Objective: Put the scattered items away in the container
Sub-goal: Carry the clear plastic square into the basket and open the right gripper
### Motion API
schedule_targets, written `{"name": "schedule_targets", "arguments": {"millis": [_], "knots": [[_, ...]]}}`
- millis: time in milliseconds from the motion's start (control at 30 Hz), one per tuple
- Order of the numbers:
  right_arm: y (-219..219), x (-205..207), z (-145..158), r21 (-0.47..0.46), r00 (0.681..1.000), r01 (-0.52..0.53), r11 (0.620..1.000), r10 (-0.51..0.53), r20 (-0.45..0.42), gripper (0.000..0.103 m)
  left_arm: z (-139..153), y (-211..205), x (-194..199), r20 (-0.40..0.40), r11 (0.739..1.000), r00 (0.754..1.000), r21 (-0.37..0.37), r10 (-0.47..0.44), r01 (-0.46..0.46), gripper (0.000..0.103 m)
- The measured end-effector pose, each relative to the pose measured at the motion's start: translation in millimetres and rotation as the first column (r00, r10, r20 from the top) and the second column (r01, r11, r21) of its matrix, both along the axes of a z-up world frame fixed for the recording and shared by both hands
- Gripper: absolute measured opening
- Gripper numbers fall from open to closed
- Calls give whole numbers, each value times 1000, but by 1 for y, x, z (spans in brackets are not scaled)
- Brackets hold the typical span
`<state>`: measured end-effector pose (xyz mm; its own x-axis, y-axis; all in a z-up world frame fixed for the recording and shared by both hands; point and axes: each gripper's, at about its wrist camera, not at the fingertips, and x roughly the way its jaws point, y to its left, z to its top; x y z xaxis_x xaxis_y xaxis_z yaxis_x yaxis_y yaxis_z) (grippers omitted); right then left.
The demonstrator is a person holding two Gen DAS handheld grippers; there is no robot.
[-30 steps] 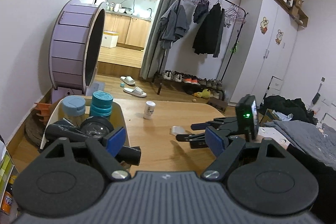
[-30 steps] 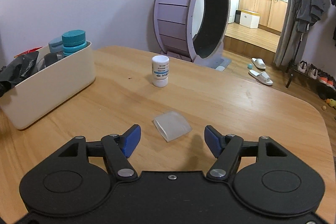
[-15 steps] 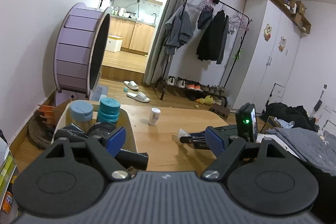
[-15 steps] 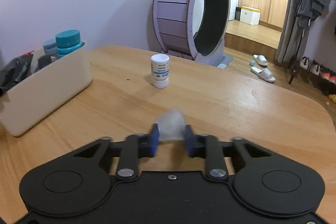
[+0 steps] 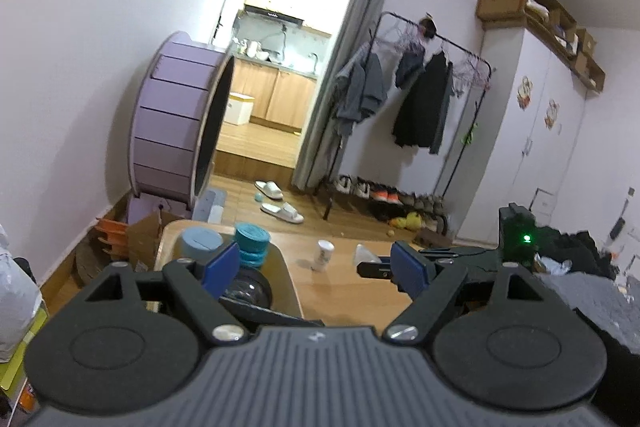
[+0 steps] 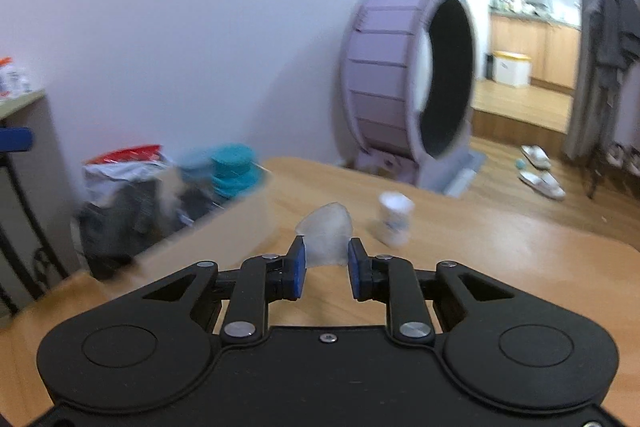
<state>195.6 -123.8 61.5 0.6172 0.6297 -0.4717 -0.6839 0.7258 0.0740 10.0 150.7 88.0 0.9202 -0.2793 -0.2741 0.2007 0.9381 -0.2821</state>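
My right gripper (image 6: 326,259) is shut on a small translucent plastic piece (image 6: 327,233) and holds it above the wooden table (image 6: 500,267). The piece also shows in the left wrist view (image 5: 365,254), held by the right gripper (image 5: 370,267). A small white bottle (image 6: 394,218) stands on the table just right of the piece; it also shows in the left wrist view (image 5: 324,255). The cream container (image 5: 286,283) at the table's left holds teal-lidded jars (image 5: 250,241) and dark items. My left gripper (image 5: 316,263) is open and empty, raised beside the container.
A purple cat wheel (image 6: 408,83) stands on the floor behind the table. A clothes rack (image 5: 420,99) and shoes stand at the back. A red and white bag (image 6: 124,163) lies behind the container. Dark bedding (image 5: 592,299) lies at the right.
My right gripper shut on the plastic piece, lifted it off the table and swung toward the container. My left gripper rose and tilted upward, staying open.
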Motion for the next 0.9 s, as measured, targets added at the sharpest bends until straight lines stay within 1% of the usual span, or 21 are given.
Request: {"name": "schedule_targets", "arguments": {"millis": [100,233,300,367,400,467,500,533,600,667,767,900], "knots": [[26,-11,13,15,997,-77,997,77,16,22,2,5,-1,4,1000,1000,-16,15,-15,82],[59,-23,20,-4,986,-166,986,167,29,27,2,4,0,1,1000,1000,-14,18,-18,82],[74,-25,19,-14,981,-190,982,190,27,28,2,2,0,0,1000,1000,-8,8,-8,82],[85,-25,18,-10,978,-207,978,208,18,33,2,1,0,0,1000,1000,1,1,-1,82],[89,-25,18,-8,976,-217,976,217,13,38,1,2,0,0,1000,1000,1,-1,1,82],[96,-26,15,-24,972,-235,972,236,3,39,1,3,0,1,1000,1000,-1,-1,1,82],[98,-26,14,-33,971,-241,970,241,-5,41,1,4,-1,2,1000,1000,-4,1,-1,82],[98,-27,13,-37,970,-241,970,241,-8,47,1,5,-1,3,1000,1000,-8,4,-4,82],[92,-28,14,-24,974,-227,974,227,2,54,1,7,-1,3,1000,1000,-13,6,-6,82],[81,-25,16,10,979,-204,979,204,3,58,0,7,-1,2,1000,1000,-13,7,-7,82],[60,-20,20,26,987,-157,987,157,18,58,-1,5,0,-1,1000,1000,-9,4,-4,82],[27,0,18,10,999,-32,999,32,21,58,-3,0,1,-6,1000,1000,-3,-8,8,83]]}}
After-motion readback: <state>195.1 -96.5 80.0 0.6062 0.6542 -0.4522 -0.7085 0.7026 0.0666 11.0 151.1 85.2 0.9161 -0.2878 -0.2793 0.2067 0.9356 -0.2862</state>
